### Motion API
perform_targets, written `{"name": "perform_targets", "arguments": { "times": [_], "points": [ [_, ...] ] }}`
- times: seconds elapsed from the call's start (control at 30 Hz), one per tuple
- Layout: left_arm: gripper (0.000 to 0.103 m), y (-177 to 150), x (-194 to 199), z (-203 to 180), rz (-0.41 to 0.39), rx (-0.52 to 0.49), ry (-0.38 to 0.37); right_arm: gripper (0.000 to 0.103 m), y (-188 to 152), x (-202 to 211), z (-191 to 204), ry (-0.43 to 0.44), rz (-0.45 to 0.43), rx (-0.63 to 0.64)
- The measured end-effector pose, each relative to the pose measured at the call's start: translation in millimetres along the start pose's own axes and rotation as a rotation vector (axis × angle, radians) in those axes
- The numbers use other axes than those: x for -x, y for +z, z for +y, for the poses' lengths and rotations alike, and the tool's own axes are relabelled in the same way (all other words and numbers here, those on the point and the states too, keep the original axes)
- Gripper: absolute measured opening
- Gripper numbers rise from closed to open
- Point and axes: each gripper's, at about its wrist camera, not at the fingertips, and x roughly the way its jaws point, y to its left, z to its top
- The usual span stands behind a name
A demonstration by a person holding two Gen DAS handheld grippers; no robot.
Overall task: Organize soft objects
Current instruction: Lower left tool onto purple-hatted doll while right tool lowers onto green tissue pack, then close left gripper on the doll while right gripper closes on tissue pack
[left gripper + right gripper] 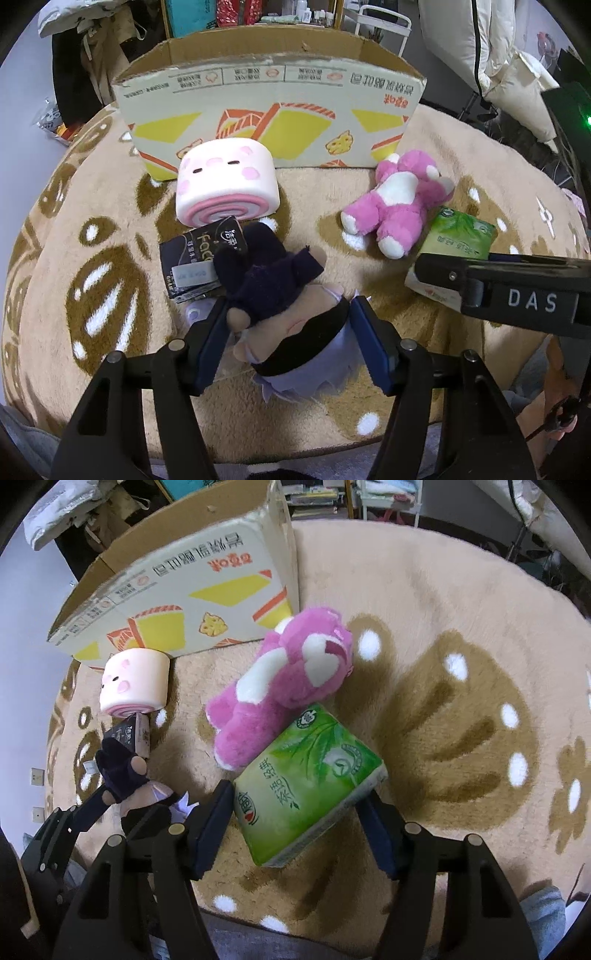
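Observation:
My left gripper (288, 325) is shut on a small plush doll (288, 317) with dark clothes and pale lilac hair, gripping its head. My right gripper (299, 805) is shut on a green tissue pack (310, 782). A pink plush bear (399, 199) lies on the rug between them, also seen in the right wrist view (280, 686). A pink swirl-roll cushion (225, 181) stands before an open cardboard box (273, 107). A black tissue pack (199, 258) lies by the doll.
Everything lies on a beige fluffy rug (443, 701) with brown patterns. The box (177, 590) stands at the rug's far side. Clutter, shelves and white bedding sit beyond the rug. The right gripper's arm (517, 291) crosses the left wrist view.

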Motion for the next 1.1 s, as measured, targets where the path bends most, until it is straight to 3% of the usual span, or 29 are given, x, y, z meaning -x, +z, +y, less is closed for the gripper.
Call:
{"name": "perform_targets", "arguments": {
  "times": [0.47,0.8,0.97,1.1],
  "points": [
    [0.063,1,14,7,-0.055,0.023,-0.006,0.071,-8,32,-2,0.044,-0.057,0.028],
    [0.060,2,29,7,-0.127,0.021,0.023,0.071,-7,49,7,0.106,-0.168,0.090],
    [0.057,3,15,11,-0.064,0.039,-0.002,0.071,-5,47,11,0.114,-0.171,0.094],
    [0.056,7,15,12,-0.084,0.040,0.012,0.071,-4,46,9,0.113,-0.176,0.086]
  ]
}}
